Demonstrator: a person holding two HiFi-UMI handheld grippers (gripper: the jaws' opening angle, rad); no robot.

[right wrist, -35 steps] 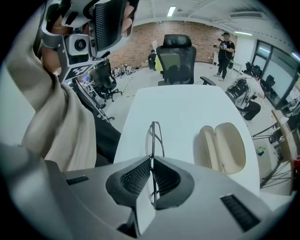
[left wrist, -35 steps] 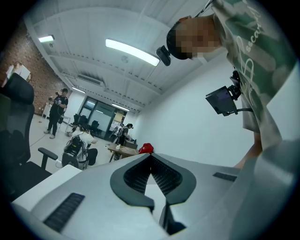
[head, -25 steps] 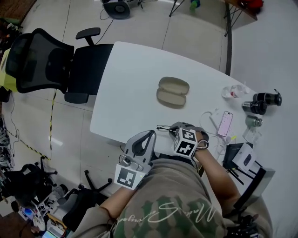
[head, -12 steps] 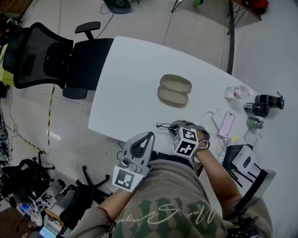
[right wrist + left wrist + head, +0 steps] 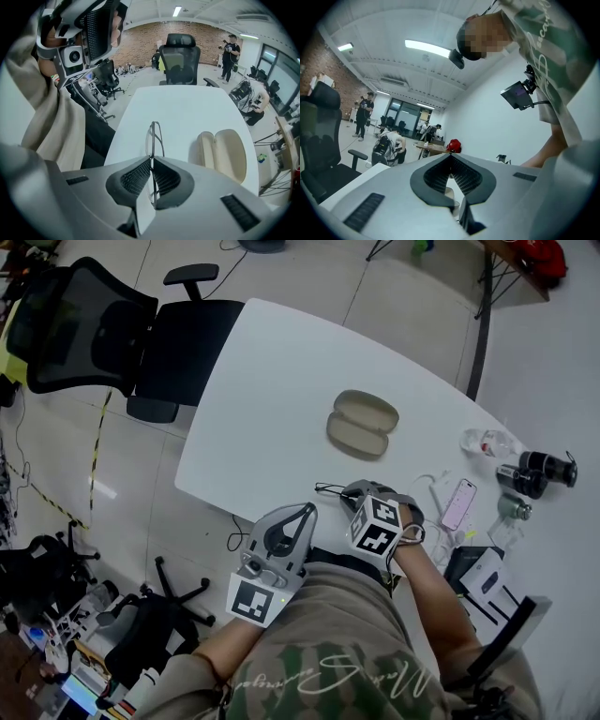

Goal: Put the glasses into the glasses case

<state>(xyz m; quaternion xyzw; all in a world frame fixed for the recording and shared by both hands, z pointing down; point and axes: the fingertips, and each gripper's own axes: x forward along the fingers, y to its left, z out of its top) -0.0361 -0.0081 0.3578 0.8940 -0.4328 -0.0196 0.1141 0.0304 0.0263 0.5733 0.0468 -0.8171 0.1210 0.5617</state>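
The beige glasses case (image 5: 363, 423) lies open on the white table (image 5: 272, 399), both halves facing up; it also shows in the right gripper view as the case (image 5: 222, 152). Thin dark-framed glasses (image 5: 329, 491) hang at the near table edge, and my right gripper (image 5: 353, 493) is shut on them. In the right gripper view the glasses (image 5: 154, 133) stick out past the closed jaws of the right gripper (image 5: 151, 159), left of the case. My left gripper (image 5: 302, 512) is shut and holds nothing, off the table's near edge; the left gripper (image 5: 451, 158) points up into the room.
A black office chair (image 5: 122, 338) stands at the table's far left. A pink phone (image 5: 457, 504), a white cable, a clear bottle (image 5: 487, 442) and black cylinders (image 5: 539, 470) sit on the table's right end. People stand far off in the room.
The head view has shifted a little. My right gripper stays shut on the glasses at the near table edge, and the left gripper holds its place.
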